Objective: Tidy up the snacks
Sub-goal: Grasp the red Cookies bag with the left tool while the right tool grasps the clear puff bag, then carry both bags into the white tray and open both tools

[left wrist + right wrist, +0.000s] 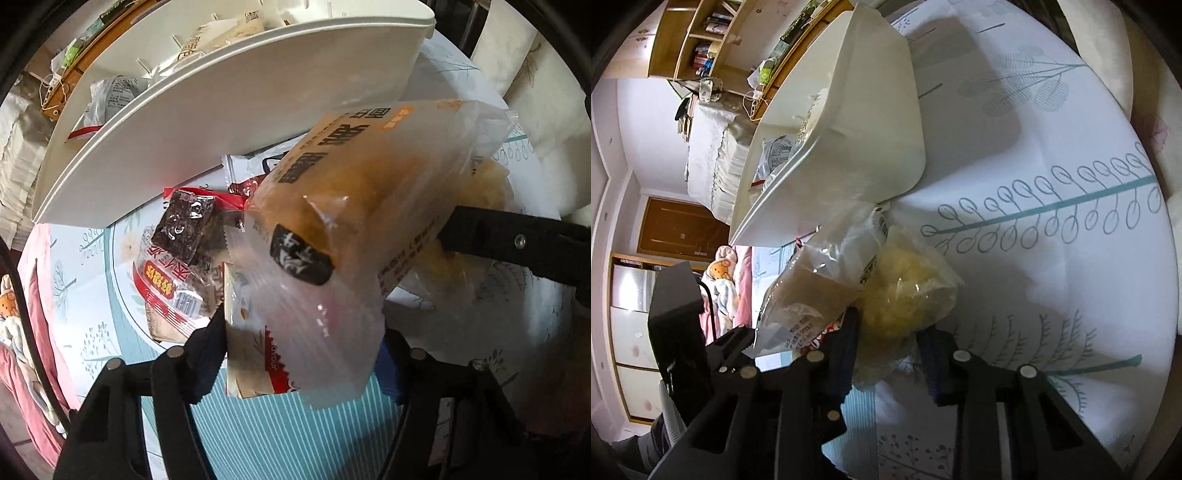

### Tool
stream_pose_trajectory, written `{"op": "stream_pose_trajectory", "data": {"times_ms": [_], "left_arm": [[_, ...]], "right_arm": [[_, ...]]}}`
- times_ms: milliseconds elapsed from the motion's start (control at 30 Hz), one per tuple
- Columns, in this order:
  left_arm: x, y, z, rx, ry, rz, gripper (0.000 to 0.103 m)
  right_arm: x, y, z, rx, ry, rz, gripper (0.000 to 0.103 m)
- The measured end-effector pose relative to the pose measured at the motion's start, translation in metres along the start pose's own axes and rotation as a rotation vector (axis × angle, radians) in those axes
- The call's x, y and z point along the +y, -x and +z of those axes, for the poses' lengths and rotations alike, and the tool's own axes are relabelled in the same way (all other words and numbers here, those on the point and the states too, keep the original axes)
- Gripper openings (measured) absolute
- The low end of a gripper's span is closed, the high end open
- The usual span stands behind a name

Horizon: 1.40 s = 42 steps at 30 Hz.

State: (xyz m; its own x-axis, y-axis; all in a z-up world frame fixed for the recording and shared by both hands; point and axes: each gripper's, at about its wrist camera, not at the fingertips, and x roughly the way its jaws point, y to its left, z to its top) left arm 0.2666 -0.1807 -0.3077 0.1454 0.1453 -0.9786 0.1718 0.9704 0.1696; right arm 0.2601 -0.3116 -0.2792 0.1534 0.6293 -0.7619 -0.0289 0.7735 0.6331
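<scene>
A bed or table spread with a white cloth [1052, 166] printed in teal leaf sprigs fills both views, with wooden shelves and a pale wall beyond; on the cloth stands a white divided bin [258, 110], several packets already lying in its compartments. The left gripper [303, 354] has its jaws set around the crimped end of an orange bread packet [362, 192], which sticks up and away from the fingers toward the bin's near wall; the film bulges past the pads, so the jaws look closed on the seal, though the exact contact is hidden by the plastic. Below it a small heap of loose snacks lies on the cloth: a dark brown packet [188, 225] and a red-and-clear one [166, 291] just beside the bin. The right gripper [886, 350] stands partly open around a clear bag of yellow pastry [905, 291], one finger at either side; whether the pads actually press it I cannot tell. Both packets should handle as light, puffy and slippery (air-filled film over soft bread), easily crushed if squeezed across the middle; the flat sealed ends are the sounder hold, as the left has taken, though a packet held so will likely swing and droop on the way into a compartment.
</scene>
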Motion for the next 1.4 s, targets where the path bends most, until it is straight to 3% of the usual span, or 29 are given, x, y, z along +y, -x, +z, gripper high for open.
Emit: {"op": "stream_pose_trajectory", "data": {"times_ms": [233,600,800,1100,1400], "left_arm": [[0.006,0.005,-0.017,0.009,-0.012,-0.003,0.05],[0.04,0.02,-0.023,0.032,-0.001,-0.052,0.049],[0.065,0.039,-0.033,0.038,-0.003,-0.069,0.049],[0.088,0.097,-0.032,-0.044,-0.003,-0.086,0.049],[0.106,0.154,-0.005,-0.14,-0.02,-0.038,0.049]], "right_arm": [[0.0,0.01,-0.002,0.003,-0.021,-0.047,0.028],[-0.003,0.045,-0.024,-0.054,-0.075,-0.134,0.025],[0.004,0.076,-0.026,-0.13,-0.086,-0.17,0.024],[0.025,0.11,-0.014,-0.24,-0.05,-0.179,0.024],[0.069,0.117,0.016,-0.31,0.066,-0.161,0.024]]}}
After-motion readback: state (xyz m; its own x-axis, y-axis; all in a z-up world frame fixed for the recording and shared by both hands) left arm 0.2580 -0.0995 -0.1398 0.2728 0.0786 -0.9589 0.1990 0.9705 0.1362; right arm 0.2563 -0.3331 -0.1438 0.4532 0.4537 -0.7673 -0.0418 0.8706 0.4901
